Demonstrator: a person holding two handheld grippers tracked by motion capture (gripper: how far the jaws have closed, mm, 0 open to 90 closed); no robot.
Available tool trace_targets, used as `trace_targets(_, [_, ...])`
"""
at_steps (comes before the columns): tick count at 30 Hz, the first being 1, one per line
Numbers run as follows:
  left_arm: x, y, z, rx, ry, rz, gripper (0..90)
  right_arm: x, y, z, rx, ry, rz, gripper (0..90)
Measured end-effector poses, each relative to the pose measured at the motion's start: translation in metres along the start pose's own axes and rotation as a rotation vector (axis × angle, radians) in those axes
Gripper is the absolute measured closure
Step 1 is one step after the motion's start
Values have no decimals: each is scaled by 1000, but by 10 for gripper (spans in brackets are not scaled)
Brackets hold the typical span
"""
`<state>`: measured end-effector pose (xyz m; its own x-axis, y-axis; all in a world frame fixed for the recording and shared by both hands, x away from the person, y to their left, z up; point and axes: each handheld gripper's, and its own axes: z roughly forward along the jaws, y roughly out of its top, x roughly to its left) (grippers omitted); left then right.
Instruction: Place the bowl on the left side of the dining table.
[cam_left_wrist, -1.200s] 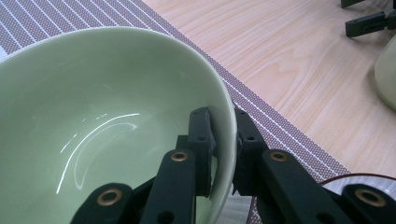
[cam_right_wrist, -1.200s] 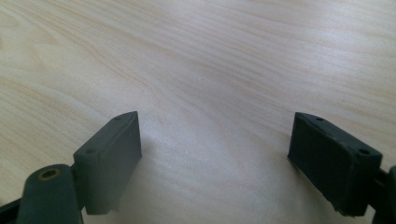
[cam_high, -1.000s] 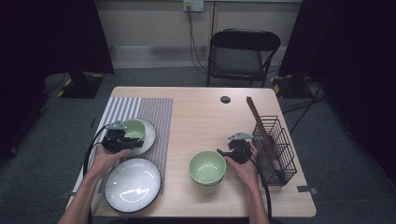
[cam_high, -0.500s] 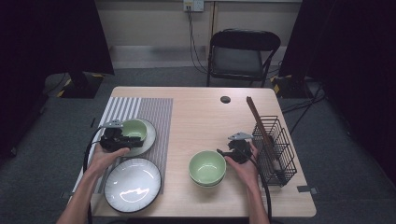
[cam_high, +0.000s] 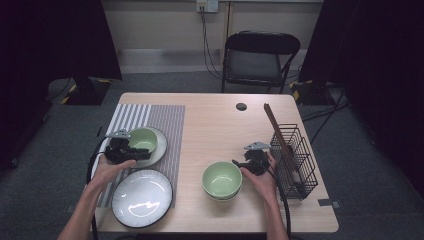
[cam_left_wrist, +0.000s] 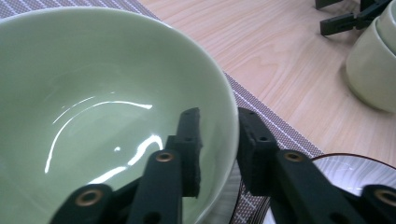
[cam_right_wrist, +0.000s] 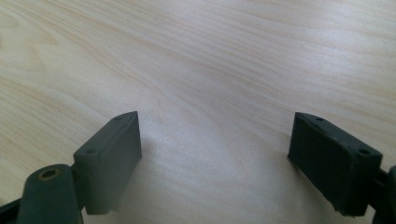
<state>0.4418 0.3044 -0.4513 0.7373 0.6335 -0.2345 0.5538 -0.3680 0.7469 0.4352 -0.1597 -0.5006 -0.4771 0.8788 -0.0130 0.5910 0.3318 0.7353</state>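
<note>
My small green bowl (cam_high: 143, 138) sits on a pale plate (cam_high: 156, 155) at the left of the table, on the striped placemat (cam_high: 150, 117), and my left gripper (cam_left_wrist: 218, 140) straddles its near rim, one jaw inside and one outside; the jaws have just been closing, though I cannot tell whether the pads yet press the wall. Just in front of it lies a larger white plate (cam_high: 142, 197). My right gripper (cam_right_wrist: 215, 161) hangs with jaws wide apart over bare wooden table (cam_right_wrist: 210, 56), just beside stacked green bowls (cam_high: 222, 180) and near the black wire rack (cam_high: 295, 155).
</note>
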Motion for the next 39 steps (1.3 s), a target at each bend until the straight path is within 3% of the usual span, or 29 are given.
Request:
trace_targets(28, [2,4,5,-21,20,-14,779,0,0,0,0,0,0,162])
trace_targets(34, [0,5,-11,-70,9,-9,715,0,0,0,0,0,0,162])
trace_targets(37, [2,5,-21,-75,27,-15,688,0,0,0,0,0,0,162])
trace_targets(39, [1,6,-30,-80,64,-3,656,0,0,0,0,0,0,162])
